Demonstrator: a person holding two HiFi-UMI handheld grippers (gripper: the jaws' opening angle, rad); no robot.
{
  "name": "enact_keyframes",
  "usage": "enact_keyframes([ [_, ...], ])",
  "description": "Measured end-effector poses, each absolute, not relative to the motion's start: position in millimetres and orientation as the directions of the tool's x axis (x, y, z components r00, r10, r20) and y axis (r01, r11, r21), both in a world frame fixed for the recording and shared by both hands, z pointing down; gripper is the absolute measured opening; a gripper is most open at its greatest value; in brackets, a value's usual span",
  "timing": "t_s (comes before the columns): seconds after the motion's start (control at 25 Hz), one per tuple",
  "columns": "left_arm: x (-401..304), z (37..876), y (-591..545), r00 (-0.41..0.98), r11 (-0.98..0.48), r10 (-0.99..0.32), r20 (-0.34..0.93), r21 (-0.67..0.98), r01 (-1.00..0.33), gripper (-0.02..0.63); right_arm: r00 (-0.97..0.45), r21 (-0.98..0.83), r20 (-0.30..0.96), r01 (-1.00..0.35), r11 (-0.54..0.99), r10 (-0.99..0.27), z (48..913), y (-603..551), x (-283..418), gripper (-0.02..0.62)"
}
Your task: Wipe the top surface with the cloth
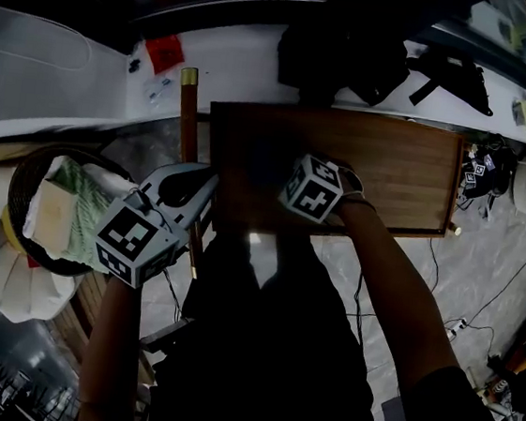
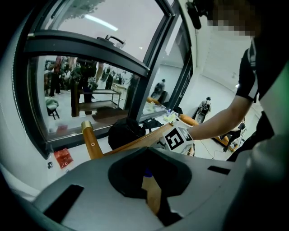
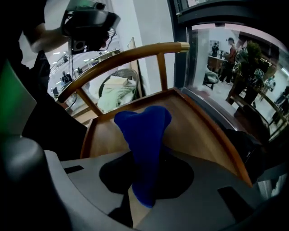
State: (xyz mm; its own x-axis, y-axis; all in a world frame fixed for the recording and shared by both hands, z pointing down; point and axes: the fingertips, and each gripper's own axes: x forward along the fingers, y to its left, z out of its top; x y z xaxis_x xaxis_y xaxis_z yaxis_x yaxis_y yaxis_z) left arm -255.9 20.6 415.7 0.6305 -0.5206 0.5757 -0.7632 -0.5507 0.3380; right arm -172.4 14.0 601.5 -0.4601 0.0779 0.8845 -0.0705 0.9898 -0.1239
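The top surface is a brown wooden seat (image 1: 395, 173) with a raised rim, seen close in the right gripper view (image 3: 194, 131). My right gripper (image 1: 314, 190) hovers over its near left part and is shut on a blue cloth (image 3: 144, 135), which sticks up out of the jaws (image 3: 143, 191) in a folded bunch. The cloth is hidden under the gripper in the head view. My left gripper (image 1: 199, 188) sits beside the chair's curved back rail (image 1: 189, 130), off the seat's left edge. Its jaws (image 2: 151, 191) look shut with nothing held.
A round dark basket (image 1: 31, 178) of folded pale cloths stands left of the chair. A black bag (image 1: 346, 59) lies on the white ledge behind the seat, under a dark window frame (image 2: 90, 52). Cables and small items lie on the floor at the right (image 1: 480, 173).
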Motion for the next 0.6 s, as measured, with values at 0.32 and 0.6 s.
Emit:
enact_keyframes([
  [0.32,-237.3,421.4,43.0,0.658,-0.573,-0.468,0.59,0.364,-0.734,0.011,-0.451,-0.206,0.879,-0.068,0.976,0.154,604.3,87.2,-145.9,0.091],
  [0.6,-202.9,431.0,67.2,0.718,-0.629,-0.339,0.608,0.421,-0.654,0.011,-0.441,-0.269,0.873,-0.079,0.96,0.209,603.6,124.5,-132.4,0.089],
])
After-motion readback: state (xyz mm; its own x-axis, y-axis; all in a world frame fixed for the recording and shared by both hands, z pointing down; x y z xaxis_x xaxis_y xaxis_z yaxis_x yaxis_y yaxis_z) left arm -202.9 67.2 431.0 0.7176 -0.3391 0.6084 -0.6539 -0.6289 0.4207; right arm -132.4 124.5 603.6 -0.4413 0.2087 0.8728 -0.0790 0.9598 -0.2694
